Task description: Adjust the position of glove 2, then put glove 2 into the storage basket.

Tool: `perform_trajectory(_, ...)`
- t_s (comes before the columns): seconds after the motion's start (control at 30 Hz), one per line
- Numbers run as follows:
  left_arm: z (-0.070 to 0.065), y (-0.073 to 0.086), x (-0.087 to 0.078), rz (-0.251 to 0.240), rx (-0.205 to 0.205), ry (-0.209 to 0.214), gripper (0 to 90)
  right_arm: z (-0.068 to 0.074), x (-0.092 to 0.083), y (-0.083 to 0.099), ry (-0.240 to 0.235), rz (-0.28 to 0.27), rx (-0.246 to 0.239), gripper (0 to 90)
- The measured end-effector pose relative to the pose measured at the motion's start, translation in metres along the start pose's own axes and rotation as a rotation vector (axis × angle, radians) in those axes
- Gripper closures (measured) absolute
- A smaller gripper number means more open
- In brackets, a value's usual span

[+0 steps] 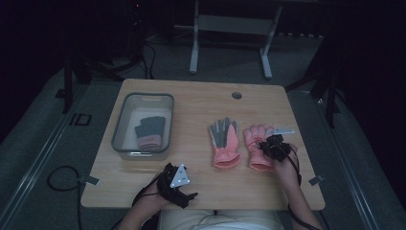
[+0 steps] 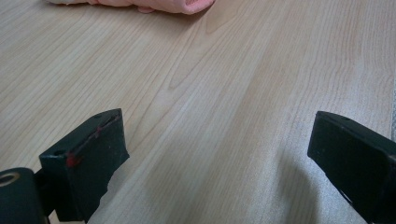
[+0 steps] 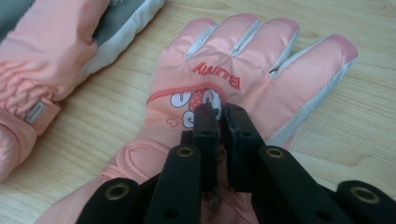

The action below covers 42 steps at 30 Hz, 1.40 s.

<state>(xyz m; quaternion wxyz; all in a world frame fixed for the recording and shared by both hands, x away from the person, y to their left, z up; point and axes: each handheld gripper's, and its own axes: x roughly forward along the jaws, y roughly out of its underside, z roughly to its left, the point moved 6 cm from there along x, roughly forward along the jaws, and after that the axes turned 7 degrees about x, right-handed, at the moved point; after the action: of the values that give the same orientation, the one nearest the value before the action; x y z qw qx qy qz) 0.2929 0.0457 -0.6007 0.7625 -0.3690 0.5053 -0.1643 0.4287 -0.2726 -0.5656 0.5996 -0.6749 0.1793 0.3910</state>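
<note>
**Pink glove pinched on the back, right tool**

Dim room, pale wooden table [image 1: 201, 103]; floor and stands beyond it lie in shadow.

Item 1. Your right gripper [image 3: 219, 112]: jaws brought together on the back of the pink glove [image 3: 243, 70], a fold of its fabric nipped between them just under the cartoon print. The pinch sits mid-back, likely so the glove lifts in one piece rather than by a finger.

Item 2. Pink glove: lies flat directly beneath your right gripper, fingers pointing away from it. Puffy salmon shell, pale grey strips between the fingers, red lettering above a small printed figure, gathered cuff nearest you.

Item 3. Second pink glove [image 1: 224, 142]: just beside the first, on your right gripper's left, grey palm up.

Item 4. Your left gripper [image 2: 215, 154]: jaws wide apart, nothing between them, resting low over bare wood near the table's near edge.

Item 5. Grey bin [image 1: 119, 122]: ahead of your left gripper; a dark grey glove pair [image 1: 150, 130] lies inside, suggesting the pink ones go there too.
</note>
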Motion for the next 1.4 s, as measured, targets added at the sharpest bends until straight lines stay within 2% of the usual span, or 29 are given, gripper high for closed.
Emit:
perform_trajectory(0.27,0.001,0.0,0.0,0.0,0.001,0.0,4.1,-0.001,-0.011,-0.008,0.023,-0.041,0.009,87.8)
perform_trajectory(0.37,0.0,0.0,0.0,0.002,0.001,-0.001,4.1,-0.002,-0.028,-0.022,0.032,-0.089,0.038,87.9)
perform_trajectory(0.5,0.0,0.0,0.001,0.003,0.004,-0.001,4.1,0.006,-0.045,-0.037,0.042,-0.126,0.049,87.9)
perform_trajectory(0.67,0.0,0.0,0.0,0.004,0.005,-0.001,4.1,0.025,-0.065,-0.061,0.034,-0.174,0.042,88.0)
perform_trajectory(0.8,0.0,0.0,0.0,0.0,0.0,0.0,4.1,0.042,-0.074,-0.078,0.02,-0.198,0.033,88.1)
perform_trajectory(0.83,0.0,0.0,0.0,0.0,0.0,0.0,4.1,0.042,-0.074,-0.078,0.02,-0.198,0.033,88.1)
perform_trajectory(1.0,0.0,0.0,0.0,-0.005,-0.002,-0.003,4.1,0.074,-0.081,-0.098,-0.014,-0.232,0.007,88.1)
perform_trajectory(1.03,0.0,0.0,0.0,-0.005,-0.002,-0.003,4.1,0.074,-0.081,-0.098,-0.014,-0.232,0.007,88.1)
perform_trajectory(1.1,0.0,0.0,0.001,-0.006,-0.004,-0.002,4.1,0.088,-0.082,-0.102,-0.034,-0.235,0.001,88.1)
perform_trajectory(1.23,0.0,0.0,0.001,-0.004,0.0,-0.003,4.1,0.107,-0.079,-0.104,-0.056,-0.227,-0.015,88.1)
perform_trajectory(1.4,0.0,0.0,0.001,-0.004,0.001,-0.001,4.1,0.121,-0.067,-0.097,-0.085,-0.202,-0.005,88.1)
